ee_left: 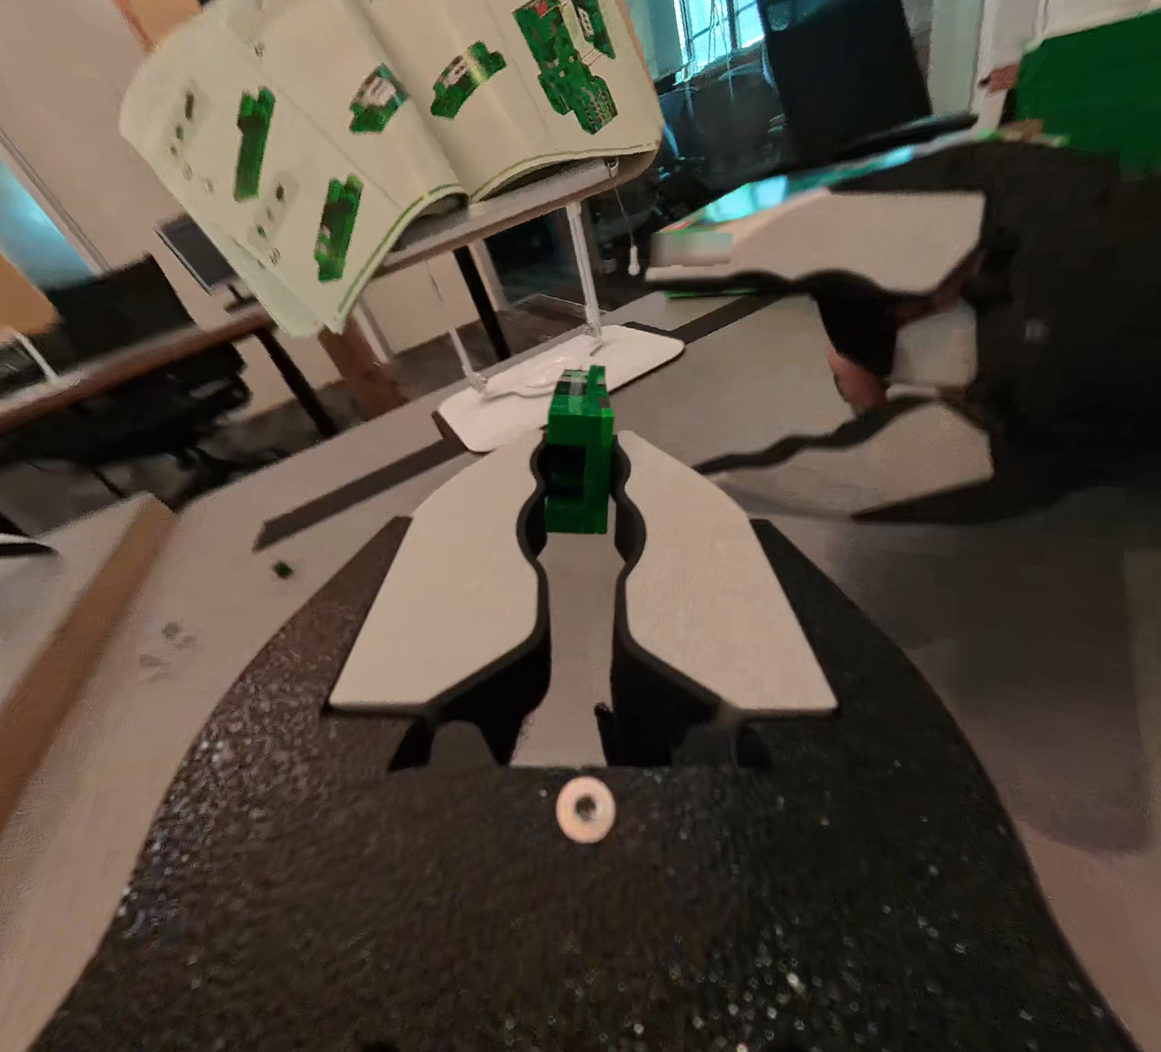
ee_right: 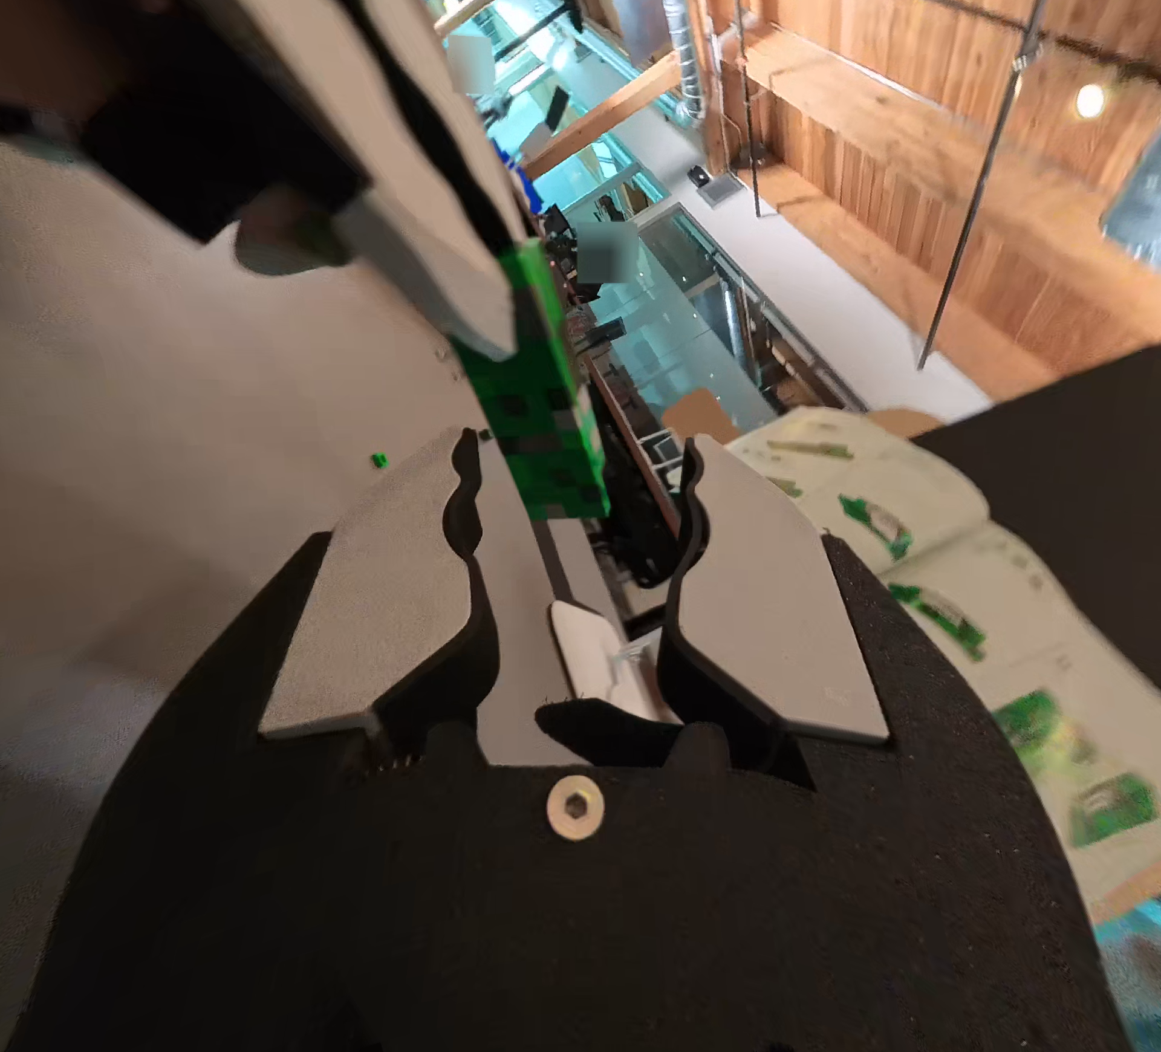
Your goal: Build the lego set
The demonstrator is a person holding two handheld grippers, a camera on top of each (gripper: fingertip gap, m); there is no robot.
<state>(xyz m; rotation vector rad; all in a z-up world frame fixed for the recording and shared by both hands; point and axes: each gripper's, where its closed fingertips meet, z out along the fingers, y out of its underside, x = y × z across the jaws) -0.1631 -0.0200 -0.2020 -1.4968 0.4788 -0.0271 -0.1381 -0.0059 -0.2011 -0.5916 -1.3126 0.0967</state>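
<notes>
The room is a workshop with wooden walls and beams, large windows and dark desks; the work surface is a pale grey table (ee_left: 754,425). Beyond the left gripper's tips an open instruction booklet (ee_left: 389,98) rests on a clear stand with a white base (ee_left: 634,356).

The left gripper (ee_left: 581,475) is clenched on the green lego model (ee_left: 579,456). The model sits between its 2 fingertips and stands up above them, at the very front of the tool. In the right wrist view the same model (ee_right: 540,425) hangs from the left gripper (ee_right: 502,293), ahead of the right tool and a little to the left of its centre line.

The right gripper (ee_right: 581,469) is released, its jaws wide apart and holding nothing. The lower end of the model is close in front of its tips, but I cannot tell if it touches them.

The model is probably light and stiff, made of hard smooth plastic, so it can slip between flat pads. It is also fragile at the joints: bricks can separate if the force goes sideways. I judge that the best hold for the right tool is on the 2 broad flat sides near the lower end, and any pressing should go straight along the studs.

1 tiny green piece (ee_right: 378,460) lies on the table to the left of the right tool's left fingertip.
</notes>
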